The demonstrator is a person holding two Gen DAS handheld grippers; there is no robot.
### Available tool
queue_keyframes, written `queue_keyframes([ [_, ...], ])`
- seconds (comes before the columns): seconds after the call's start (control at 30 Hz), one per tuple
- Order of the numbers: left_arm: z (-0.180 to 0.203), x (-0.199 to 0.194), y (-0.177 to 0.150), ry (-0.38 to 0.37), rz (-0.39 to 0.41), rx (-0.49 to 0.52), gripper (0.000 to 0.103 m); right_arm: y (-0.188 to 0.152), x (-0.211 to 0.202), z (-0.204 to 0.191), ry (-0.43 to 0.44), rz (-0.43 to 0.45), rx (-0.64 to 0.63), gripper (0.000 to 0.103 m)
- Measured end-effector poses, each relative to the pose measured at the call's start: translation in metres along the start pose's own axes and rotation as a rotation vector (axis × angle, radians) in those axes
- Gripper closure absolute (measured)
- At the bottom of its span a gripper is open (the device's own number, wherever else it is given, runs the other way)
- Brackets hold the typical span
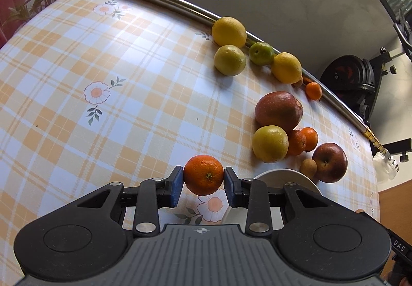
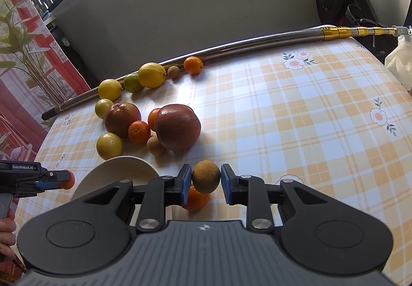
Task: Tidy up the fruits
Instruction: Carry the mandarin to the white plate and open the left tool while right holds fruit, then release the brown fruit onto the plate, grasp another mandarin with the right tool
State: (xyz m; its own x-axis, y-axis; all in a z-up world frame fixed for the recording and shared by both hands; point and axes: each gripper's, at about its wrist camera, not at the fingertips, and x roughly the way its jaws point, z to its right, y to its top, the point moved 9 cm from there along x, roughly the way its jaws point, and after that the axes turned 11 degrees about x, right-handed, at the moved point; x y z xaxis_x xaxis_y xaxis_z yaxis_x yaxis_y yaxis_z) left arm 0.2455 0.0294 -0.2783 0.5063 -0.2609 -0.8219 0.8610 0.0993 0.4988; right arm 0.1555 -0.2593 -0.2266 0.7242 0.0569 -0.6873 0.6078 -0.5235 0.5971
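My left gripper (image 1: 203, 178) is shut on an orange mandarin (image 1: 202, 170), held just above the checked tablecloth; both blue pads press its sides. In the right wrist view the left gripper (image 2: 67, 180) shows at the left edge with that mandarin. My right gripper (image 2: 206, 179) is shut on a small brown round fruit (image 2: 206, 174), lifted above another mandarin (image 2: 197, 200) lying on the cloth. A white plate (image 2: 116, 170) sits between the two grippers, seen also behind the left fingers as the plate (image 1: 280, 176). Beyond it lies a cluster of apples (image 2: 177, 126), mandarins and yellow-green citrus (image 2: 109, 145).
A long metal pole (image 2: 257, 41) runs along the table's far edge, with lemons (image 2: 151, 75), a green citrus and a mandarin (image 2: 193, 65) resting against it. A grey wall stands behind. Bare tablecloth (image 1: 90, 67) spreads to the left in the left wrist view.
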Motion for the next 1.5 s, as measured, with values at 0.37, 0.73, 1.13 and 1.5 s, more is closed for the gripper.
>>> queue_keyframes([
  [0.37,0.054,-0.046,-0.007,-0.054,0.164,0.358,0.067,-0.019,-0.004,-0.024,0.034,-0.027,-0.059,0.076],
  [0.73,0.085,-0.048,-0.043,-0.093,0.149,0.541,0.067,-0.052,0.005,-0.052,0.05,-0.124,-0.182,0.075],
  [1.13,0.074,-0.019,-0.053,-0.084,0.037,0.514,0.067,-0.063,0.02,-0.051,0.028,-0.209,-0.232,0.075],
  [1.5,0.074,-0.012,-0.051,-0.082,0.016,0.507,0.067,-0.063,0.025,-0.053,0.038,-0.231,-0.246,0.075],
])
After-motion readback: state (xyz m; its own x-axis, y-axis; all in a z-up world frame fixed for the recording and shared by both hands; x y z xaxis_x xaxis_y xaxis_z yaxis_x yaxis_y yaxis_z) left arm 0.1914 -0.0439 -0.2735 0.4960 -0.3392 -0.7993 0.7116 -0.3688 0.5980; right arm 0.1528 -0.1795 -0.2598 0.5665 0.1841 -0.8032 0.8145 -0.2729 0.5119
